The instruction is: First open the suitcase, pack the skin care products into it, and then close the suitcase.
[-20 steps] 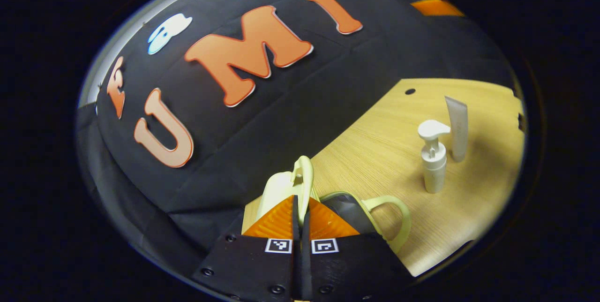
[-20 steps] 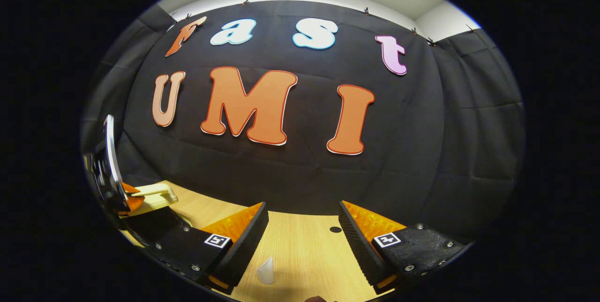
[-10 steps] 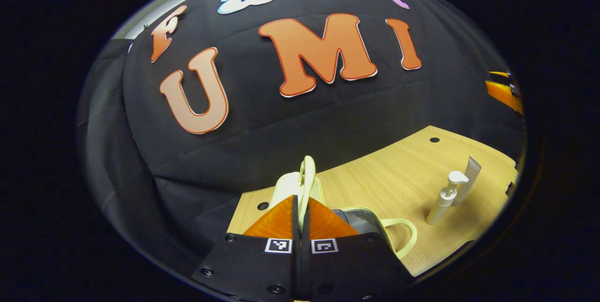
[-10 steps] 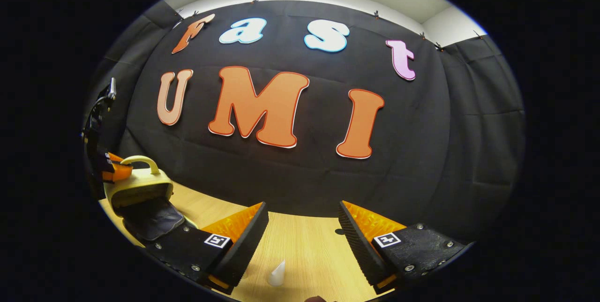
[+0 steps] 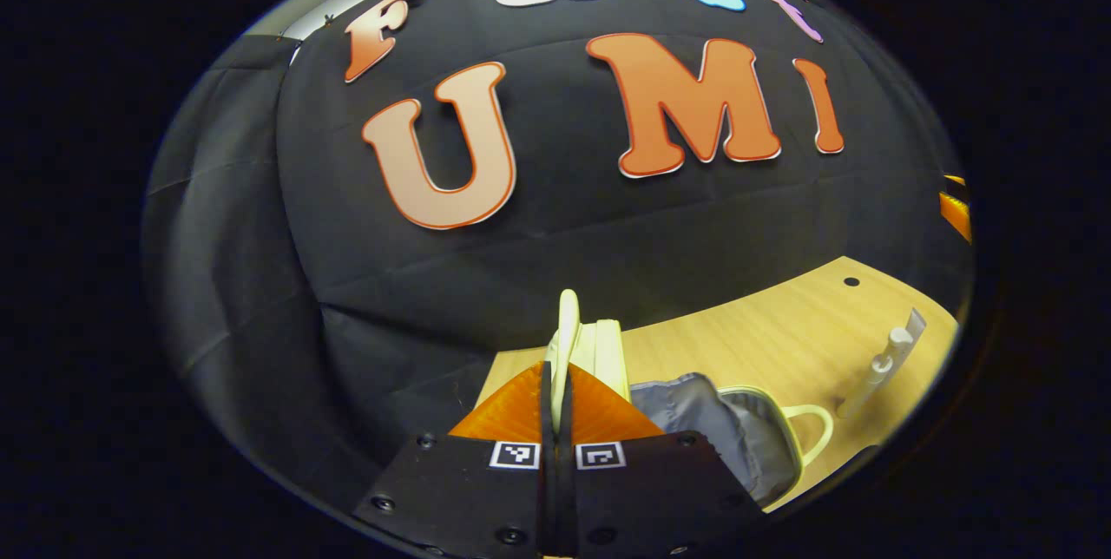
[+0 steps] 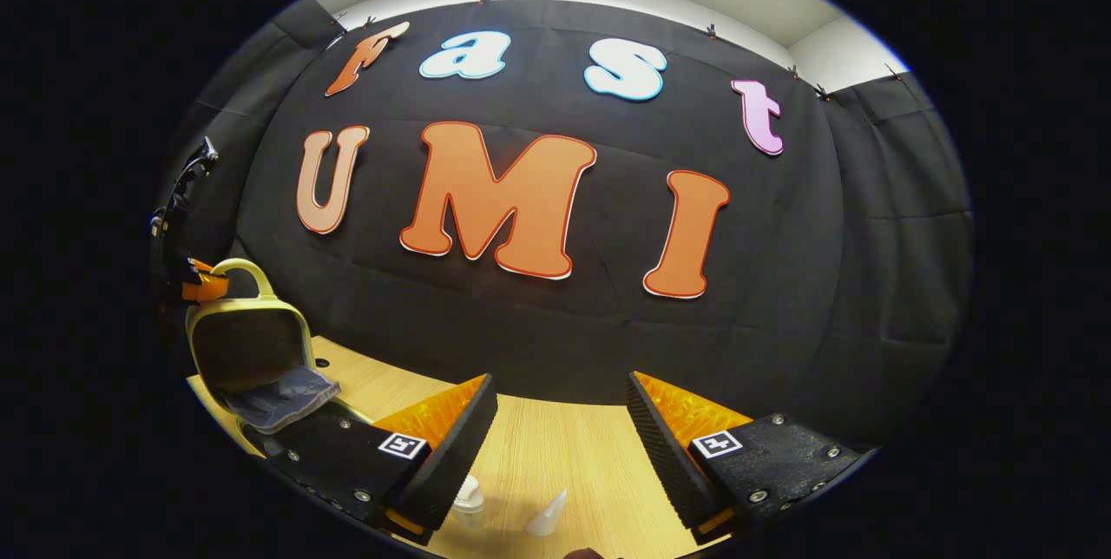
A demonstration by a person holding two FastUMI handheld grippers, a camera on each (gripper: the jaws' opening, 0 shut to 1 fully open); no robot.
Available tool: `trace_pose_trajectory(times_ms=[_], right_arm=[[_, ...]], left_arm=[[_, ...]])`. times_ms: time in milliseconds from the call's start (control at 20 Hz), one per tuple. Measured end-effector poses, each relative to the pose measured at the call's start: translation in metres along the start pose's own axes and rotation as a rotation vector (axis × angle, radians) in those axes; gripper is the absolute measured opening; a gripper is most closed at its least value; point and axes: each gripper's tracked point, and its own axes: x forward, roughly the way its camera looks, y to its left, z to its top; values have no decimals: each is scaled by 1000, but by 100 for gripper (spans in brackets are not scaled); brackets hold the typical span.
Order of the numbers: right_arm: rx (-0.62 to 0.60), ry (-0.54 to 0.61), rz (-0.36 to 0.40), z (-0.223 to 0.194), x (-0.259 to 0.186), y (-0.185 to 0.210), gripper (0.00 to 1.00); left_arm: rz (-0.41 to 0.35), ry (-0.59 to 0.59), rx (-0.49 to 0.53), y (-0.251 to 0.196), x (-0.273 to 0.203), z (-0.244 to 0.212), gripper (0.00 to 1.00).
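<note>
Left gripper: my fingers are pinched on the lid handle of the suitcase; seen from the right gripper view, at the far left.
Right gripper: my fingers are spread wide, holding nothing, above the table.
Suitcase: one, pale yellow, on the table's left end. The lid stands upright; the base with grey lining lies open below it. A second handle sticks out from the base.
Skin care products: two, both standing on the table, well apart from the suitcase. One pump bottle and one tube just beside it; in the right gripper view the bottle and tube sit between my right fingers, low in the frame.
Writing: I can read none on the bottle or tube. Each finger carries a square black-and-white marker.
Change from a second ago: the lid was tilted low over the base; it has since swung up to vertical, and the lining has come into view. The right gripper has dipped slightly, bringing the bottle into its view.
Count: two grippers, one suitcase, two handles, two products.
</note>
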Motion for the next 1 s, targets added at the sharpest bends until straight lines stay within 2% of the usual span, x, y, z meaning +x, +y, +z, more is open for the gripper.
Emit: trace_pose_trajectory(times_ms=[200, 400, 650, 850, 1000], right_arm=[[-1, 12, -19, -2, 4, 19, 95], [-9, 9, -39, 4, 7, 36, 95], [-9, 35, -44, 2, 4, 49, 95], [34, 49, -49, 2, 5, 55, 95], [54, 55, -61, 5, 3, 54, 95]], left_arm=[[37, 50, 25, 45, 14, -30, 1], [48, 94, 0, 82, 26, -60, 1], [50, 179, -52, 111, 43, -109, 1], [73, 258, -20, 135, 52, -153, 1], [74, 308, -65, 139, 52, -178, 1]])
